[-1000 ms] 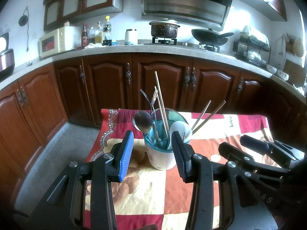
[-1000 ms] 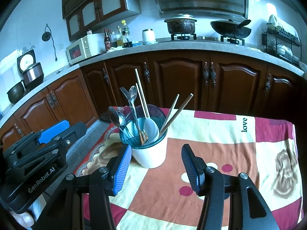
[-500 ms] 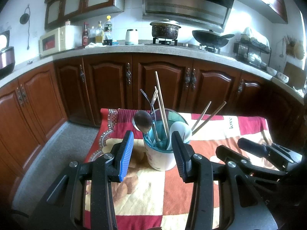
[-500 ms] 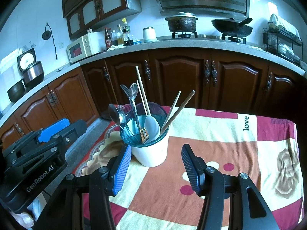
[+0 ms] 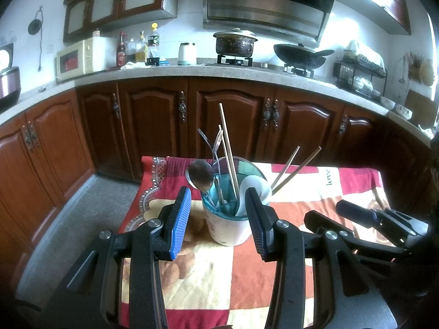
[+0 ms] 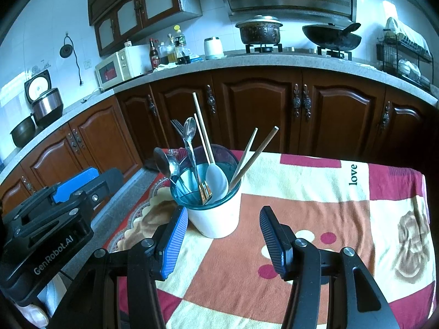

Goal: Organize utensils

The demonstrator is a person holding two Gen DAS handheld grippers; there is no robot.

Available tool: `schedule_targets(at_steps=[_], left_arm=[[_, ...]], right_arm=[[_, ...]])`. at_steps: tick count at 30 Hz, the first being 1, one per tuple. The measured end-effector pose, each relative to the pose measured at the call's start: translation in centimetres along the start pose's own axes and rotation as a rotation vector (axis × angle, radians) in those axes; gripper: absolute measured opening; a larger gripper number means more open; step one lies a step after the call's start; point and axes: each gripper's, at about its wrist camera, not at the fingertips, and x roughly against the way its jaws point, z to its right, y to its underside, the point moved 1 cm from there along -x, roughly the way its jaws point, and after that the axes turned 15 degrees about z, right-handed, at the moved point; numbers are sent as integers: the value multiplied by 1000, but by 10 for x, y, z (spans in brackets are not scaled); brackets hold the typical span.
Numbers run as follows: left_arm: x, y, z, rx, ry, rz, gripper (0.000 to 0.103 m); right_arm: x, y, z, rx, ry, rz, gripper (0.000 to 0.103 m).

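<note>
A white utensil holder [image 5: 227, 230] with a teal insert stands on the patchwork tablecloth [image 6: 315, 192]. Upright in it are wooden chopsticks [image 6: 253, 156], metal spoons [image 5: 200, 175], a fork [image 6: 178, 126] and a white spoon [image 6: 216, 176]. My left gripper [image 5: 218, 220] is open and hangs short of the holder, which shows between its fingers without touching them. In the right wrist view the left gripper [image 6: 94, 179] is off to the holder's left, over the table's edge. My right gripper [image 6: 223, 242] is open too, just in front of the holder [image 6: 216, 219], with nothing in it.
The table's left edge drops to a grey floor [image 5: 82, 205]. Brown cabinets [image 5: 233, 126] run behind under a stone counter with a microwave [image 5: 82, 59], a pot [image 5: 234, 44], a wok [image 5: 299, 54] and a dish rack [image 5: 359, 76]. Bare cloth lies right of the holder.
</note>
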Motion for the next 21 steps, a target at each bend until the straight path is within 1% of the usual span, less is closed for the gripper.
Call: schedule_targets(at_steps=[6, 10, 16, 21], left_arm=[[-3, 2, 7, -18, 5, 3, 40], [-3, 3, 9, -9, 10, 4, 40], [-5, 6, 10, -18, 10, 22, 40], [-8, 10, 9, -6, 13, -1, 40]], right_arm=[[-4, 4, 1, -3, -3, -10, 53], [-5, 7, 2, -6, -4, -19, 53], [-8, 10, 7, -23, 0, -29, 53], [-10, 14, 15, -33, 10, -36, 53]])
